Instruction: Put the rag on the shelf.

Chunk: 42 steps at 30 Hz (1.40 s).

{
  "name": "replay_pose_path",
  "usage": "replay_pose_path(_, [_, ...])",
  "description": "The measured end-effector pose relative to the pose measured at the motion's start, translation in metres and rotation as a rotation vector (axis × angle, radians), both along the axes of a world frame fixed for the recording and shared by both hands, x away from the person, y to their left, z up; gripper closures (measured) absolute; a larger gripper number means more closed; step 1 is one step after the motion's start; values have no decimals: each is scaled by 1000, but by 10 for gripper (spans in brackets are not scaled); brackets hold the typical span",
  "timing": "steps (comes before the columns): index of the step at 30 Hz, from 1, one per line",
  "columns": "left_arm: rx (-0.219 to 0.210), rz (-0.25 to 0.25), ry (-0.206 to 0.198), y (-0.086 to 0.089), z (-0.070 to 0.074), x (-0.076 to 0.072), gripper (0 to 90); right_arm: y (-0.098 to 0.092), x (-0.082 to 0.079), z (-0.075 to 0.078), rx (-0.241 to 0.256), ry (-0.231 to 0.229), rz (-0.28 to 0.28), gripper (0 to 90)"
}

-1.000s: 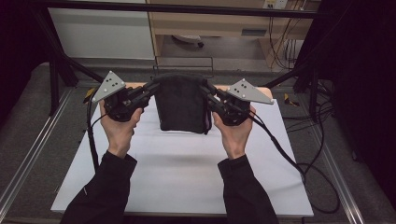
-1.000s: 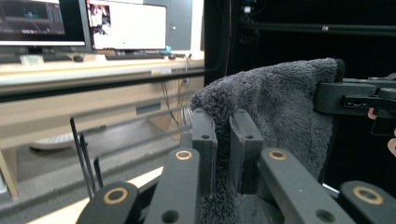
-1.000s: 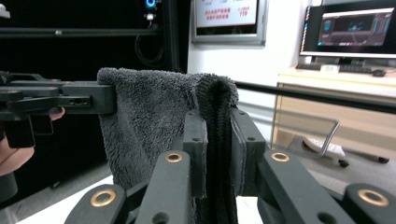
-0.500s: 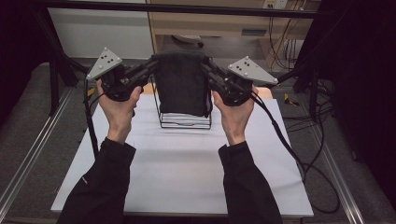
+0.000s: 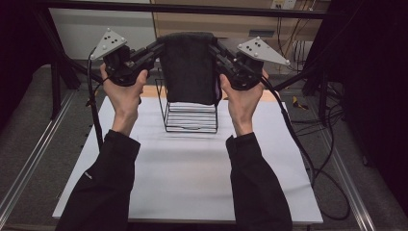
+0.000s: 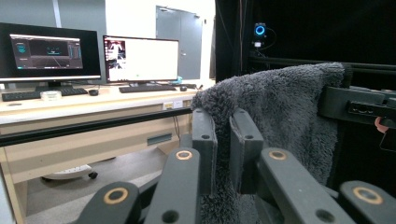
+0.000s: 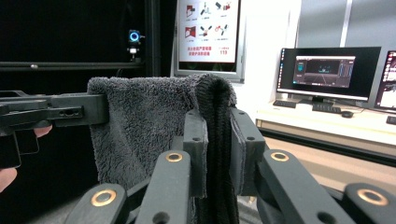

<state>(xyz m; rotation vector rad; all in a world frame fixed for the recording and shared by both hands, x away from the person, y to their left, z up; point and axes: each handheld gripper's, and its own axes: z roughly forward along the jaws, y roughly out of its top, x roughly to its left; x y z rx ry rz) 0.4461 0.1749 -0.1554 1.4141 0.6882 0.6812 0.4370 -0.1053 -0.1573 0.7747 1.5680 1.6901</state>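
The left gripper [image 5: 156, 48] pinches the upper left edge of the towel [image 5: 188, 67]; the right gripper [image 5: 217, 49] pinches the upper right edge. The towel hangs folded between them, raised above the wire rack [image 5: 190, 114] on the counter [image 5: 192, 178], its lower hem level with the rack's top.

Hazards:
- Judged risk: the hem snags a rack wire if the towel is lowered off-centre, tipping the light rack.
- Uneven hand height can drag the pile fabric out of one gripper, since each holds only a narrow margin.
- Pulling the hands apart too far stretches the fold and may loosen it.

Materials: the towel is dark grey, thick, plush and doubled over. The rack is thin black wire, open-sided, with horizontal rungs. The counter surface is white, flat and matte.
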Motion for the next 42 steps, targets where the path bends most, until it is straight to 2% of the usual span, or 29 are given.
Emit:
replay_pose_path(12, [11,41,-5,-1,23,16,819,4,19,19,14,-10,-9,791])
replay_pose_path(16, [-3,47,-3,-1,28,21,819,5,26,25,13,-16,-12,792])
replay_pose_path(22, [4,60,-4,-1,35,30,819,7,35,33,3,-21,-22,792])
replay_pose_path(28, [-11,74,-11,0,36,38,819,10,47,37,5,-26,-23,791])
replay_pose_path(36, [1,95,-16,-1,37,51,819,12,62,37,7,-30,-30,792])
replay_pose_path(42, [14,103,-6,0,29,61,819,14,73,32,-15,-28,-34,792])
